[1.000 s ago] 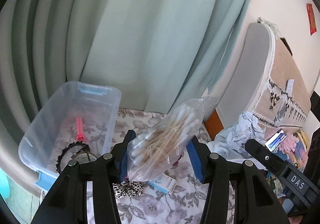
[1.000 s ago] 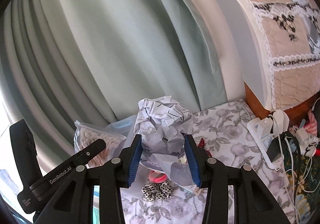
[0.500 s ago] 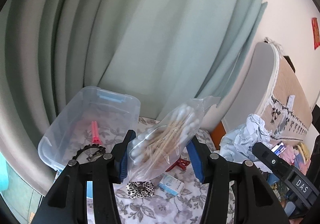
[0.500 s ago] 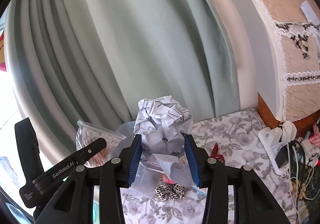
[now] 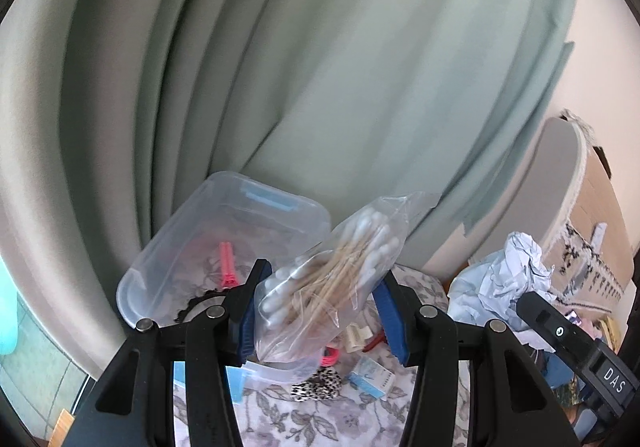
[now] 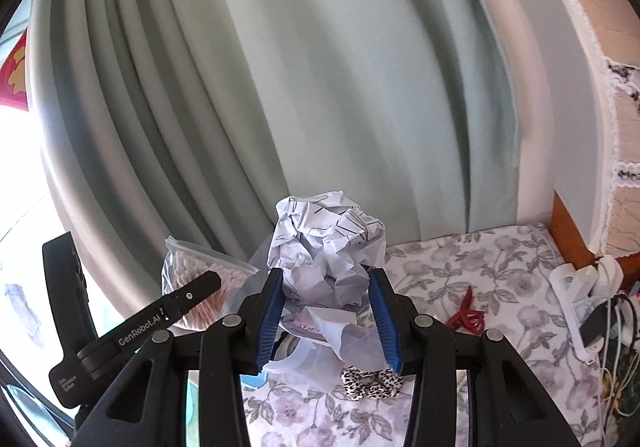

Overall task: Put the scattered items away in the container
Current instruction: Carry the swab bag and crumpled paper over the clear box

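Left tongs (image 5: 318,311) clamped on a clear plastic bag of wooden-stemmed cotton swabs (image 5: 336,279), bag tilted up to the right between the blue pads. Just beyond and left of them, a clear plastic storage box (image 5: 208,247) holding a pink clip (image 5: 228,267). Right tongs (image 6: 328,317) clamped on a crumpled ball of white printed paper (image 6: 326,251). Below those jaws, a leopard-print scrunchie (image 6: 370,379) on the floral cloth (image 6: 472,271); to their right, a red hair claw (image 6: 466,315).

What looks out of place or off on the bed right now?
Loose items still lie on the floral sheet outside the clear container: a leopard scrunchie, a red hair clip and a small blue-white box. Nothing looks spilled or damaged; the cotton swab bag and crumpled paper are gripped.
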`<state>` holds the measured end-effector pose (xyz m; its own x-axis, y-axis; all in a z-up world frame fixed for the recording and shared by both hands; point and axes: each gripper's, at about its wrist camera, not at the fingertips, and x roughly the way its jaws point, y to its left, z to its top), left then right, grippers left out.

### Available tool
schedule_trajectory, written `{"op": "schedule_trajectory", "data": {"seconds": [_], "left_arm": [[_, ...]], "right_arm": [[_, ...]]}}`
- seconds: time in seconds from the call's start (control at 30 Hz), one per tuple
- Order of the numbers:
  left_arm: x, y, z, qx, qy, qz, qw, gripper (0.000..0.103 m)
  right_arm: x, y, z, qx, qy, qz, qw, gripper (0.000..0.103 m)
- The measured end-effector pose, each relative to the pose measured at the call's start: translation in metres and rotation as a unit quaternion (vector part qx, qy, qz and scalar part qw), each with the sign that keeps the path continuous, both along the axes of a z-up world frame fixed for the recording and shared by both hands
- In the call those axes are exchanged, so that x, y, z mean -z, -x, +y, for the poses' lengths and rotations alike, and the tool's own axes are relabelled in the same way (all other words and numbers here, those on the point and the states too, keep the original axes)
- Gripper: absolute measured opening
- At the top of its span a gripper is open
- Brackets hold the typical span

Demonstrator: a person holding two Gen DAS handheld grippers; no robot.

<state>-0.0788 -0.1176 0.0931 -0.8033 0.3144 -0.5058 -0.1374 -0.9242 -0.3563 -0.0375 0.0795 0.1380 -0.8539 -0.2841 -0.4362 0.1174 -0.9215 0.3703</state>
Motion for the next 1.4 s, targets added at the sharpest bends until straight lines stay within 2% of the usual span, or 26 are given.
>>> {"op": "schedule_trajectory", "data": {"seconds": [0.6,1.07,1.4], "left_arm": [[0.031,0.019,-0.054,-0.049,-0.019,-0.038,0.9979,0.053],[0.052,0.038,-0.07,-0.062,-0.023,-0.069,0.9954,0.053],[0.059,0.044,-0.067,-0.063,-0.017,-0.082,0.9945,0.054]], "right_arm": [[0.027,0.051,-0.066,-0.064,-0.026,-0.039,0.997,0.046],[0.058,0.09,-0.11,-0.11,-0.049,-0.081,0.989,0.048],[0.07,0.102,-0.125,-0.116,-0.068,-0.107,0.985,0.05]]}}
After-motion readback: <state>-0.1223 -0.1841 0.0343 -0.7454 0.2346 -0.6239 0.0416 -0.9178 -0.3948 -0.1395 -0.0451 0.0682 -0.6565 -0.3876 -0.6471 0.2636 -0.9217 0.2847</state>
